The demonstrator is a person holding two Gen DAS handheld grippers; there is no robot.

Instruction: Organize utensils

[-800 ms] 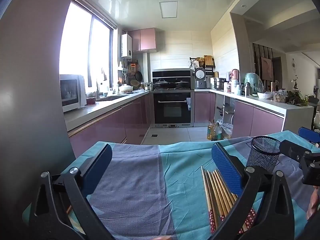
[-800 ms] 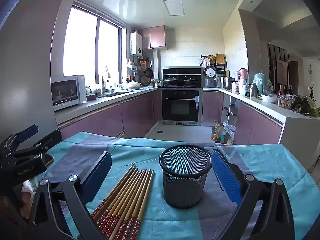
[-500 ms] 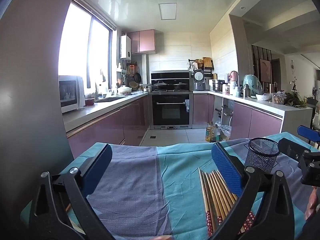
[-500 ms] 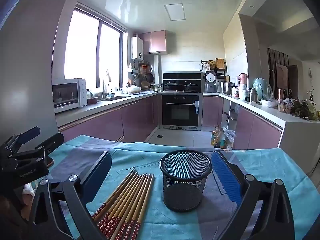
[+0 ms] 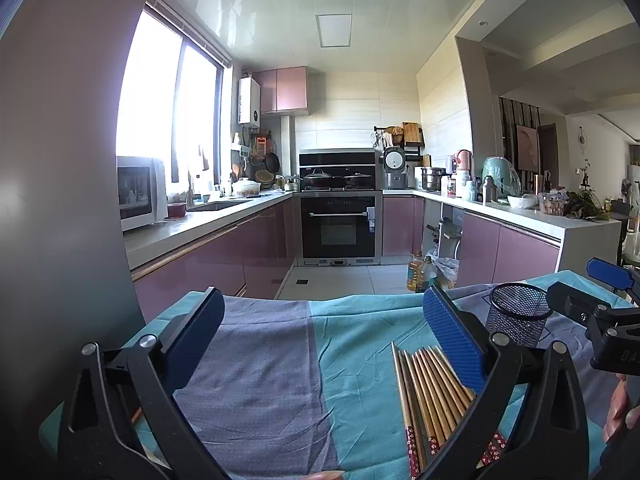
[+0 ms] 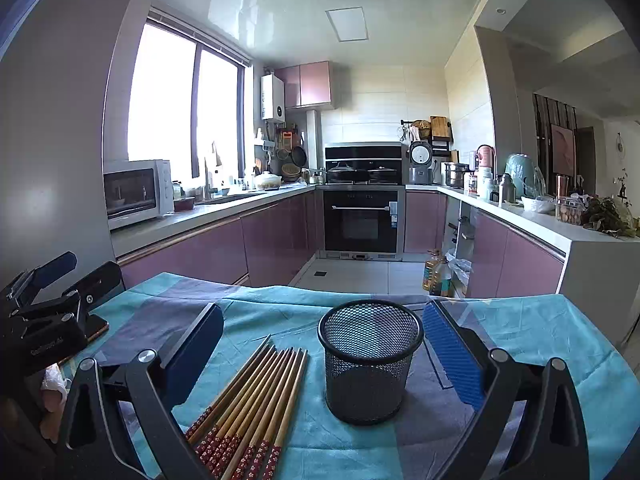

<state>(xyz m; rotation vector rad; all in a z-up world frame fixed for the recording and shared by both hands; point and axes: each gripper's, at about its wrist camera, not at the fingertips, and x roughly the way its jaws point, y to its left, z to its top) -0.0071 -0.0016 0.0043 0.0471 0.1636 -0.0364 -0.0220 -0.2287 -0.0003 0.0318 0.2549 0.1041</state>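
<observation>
Several wooden chopsticks (image 6: pixel 256 396) with red patterned ends lie side by side on the teal and grey tablecloth (image 6: pixel 532 332). A black mesh cup (image 6: pixel 370 360) stands upright just right of them. My right gripper (image 6: pixel 324 344) is open and empty, above the cloth, with the cup and chopstick tips between its fingers. My left gripper (image 5: pixel 320 332) is open and empty, left of the chopsticks (image 5: pixel 428 392); its right finger (image 5: pixel 452 336) overlaps them. The cup (image 5: pixel 518 314) shows at the right in the left wrist view.
The table's far edge (image 6: pixel 360 294) drops to a kitchen floor. Oil bottles (image 6: pixel 438 278) stand on the floor beyond. Purple cabinets, an oven (image 6: pixel 360 220) and counters lie farther back. The other gripper (image 6: pixel 44 320) shows at the left in the right wrist view.
Both cameras have tilted up slightly, so the table items sit a little lower in the views. Both grippers stay open and nothing on the cloth has moved.
</observation>
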